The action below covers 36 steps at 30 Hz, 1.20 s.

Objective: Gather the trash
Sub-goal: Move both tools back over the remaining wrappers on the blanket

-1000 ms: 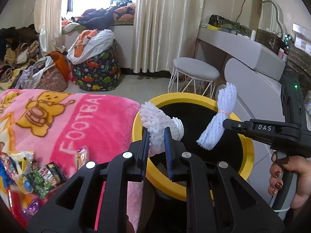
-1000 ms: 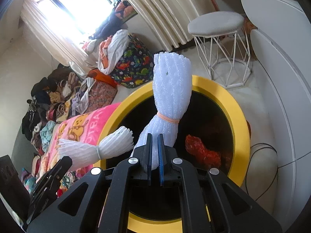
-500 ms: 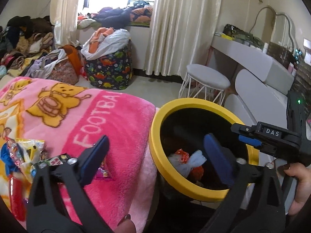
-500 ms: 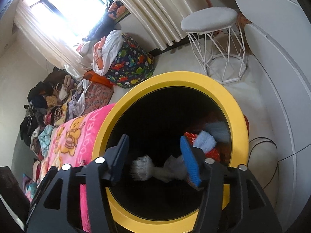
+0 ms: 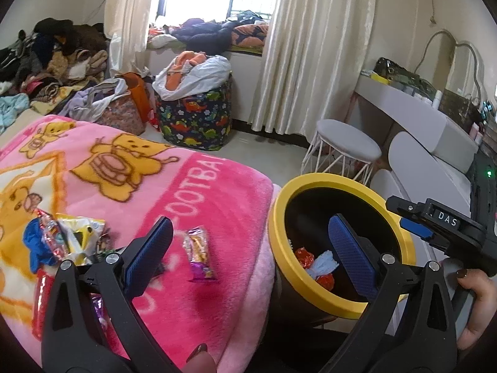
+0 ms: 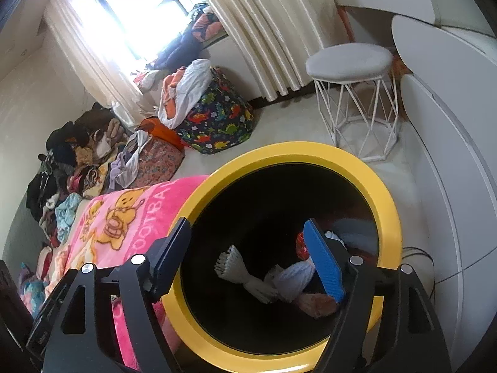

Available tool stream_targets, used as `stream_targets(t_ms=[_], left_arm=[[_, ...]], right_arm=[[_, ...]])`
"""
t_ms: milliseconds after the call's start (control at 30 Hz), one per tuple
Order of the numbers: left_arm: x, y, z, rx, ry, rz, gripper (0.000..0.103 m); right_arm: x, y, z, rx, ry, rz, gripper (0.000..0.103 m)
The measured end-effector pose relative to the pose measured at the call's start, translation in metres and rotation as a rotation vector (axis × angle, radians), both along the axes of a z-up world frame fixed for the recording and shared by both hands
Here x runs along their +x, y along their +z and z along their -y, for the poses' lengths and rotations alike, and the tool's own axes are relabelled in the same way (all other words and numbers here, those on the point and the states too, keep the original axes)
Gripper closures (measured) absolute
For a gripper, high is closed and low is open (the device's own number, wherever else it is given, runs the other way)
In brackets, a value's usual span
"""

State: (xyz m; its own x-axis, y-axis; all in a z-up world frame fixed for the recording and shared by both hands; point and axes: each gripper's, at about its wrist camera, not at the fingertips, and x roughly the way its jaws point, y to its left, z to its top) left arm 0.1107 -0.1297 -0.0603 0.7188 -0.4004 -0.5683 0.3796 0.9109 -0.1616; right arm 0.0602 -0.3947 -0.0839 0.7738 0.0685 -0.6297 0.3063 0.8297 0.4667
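A black bin with a yellow rim (image 5: 316, 180) (image 6: 385, 199) stands beside the bed. Two white foam nets (image 6: 245, 272) lie inside it with red wrappers (image 5: 304, 256). My left gripper (image 5: 251, 251) is open and empty, above the bed edge and the bin's left rim. My right gripper (image 6: 248, 258) is open and empty over the bin mouth; it also shows in the left wrist view (image 5: 435, 227). A purple snack wrapper (image 5: 200, 255) lies on the pink blanket (image 5: 192, 186). A pile of several wrappers (image 5: 59, 242) lies further left.
A white wire stool (image 5: 344, 152) (image 6: 354, 90) stands behind the bin. A white dresser (image 5: 435, 130) runs along the right. A dinosaur-print bag (image 5: 195, 118) and heaps of clothes (image 5: 52, 59) sit on the floor by the window.
Both grippers opened and dropped their white foam nets into the bin. My left gripper has swung left, toward the blanket and its wrappers.
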Motion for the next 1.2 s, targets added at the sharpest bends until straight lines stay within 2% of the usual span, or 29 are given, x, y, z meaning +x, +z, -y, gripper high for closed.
stream_targets(t_ms=[433, 1200], left_arm=[[-0.008, 0.012, -0.028, -0.013, 0.058, 0.036, 0.011], [-0.005, 0.018, -0.101, -0.032, 0.220, 0.055, 0.011]], right_arm=[[0.004, 0.015, -0.028, -0.054, 0.059, 0.038, 0.027], [0.012, 0.032, -0.119, -0.140, 0.270, 0.091, 0.024]])
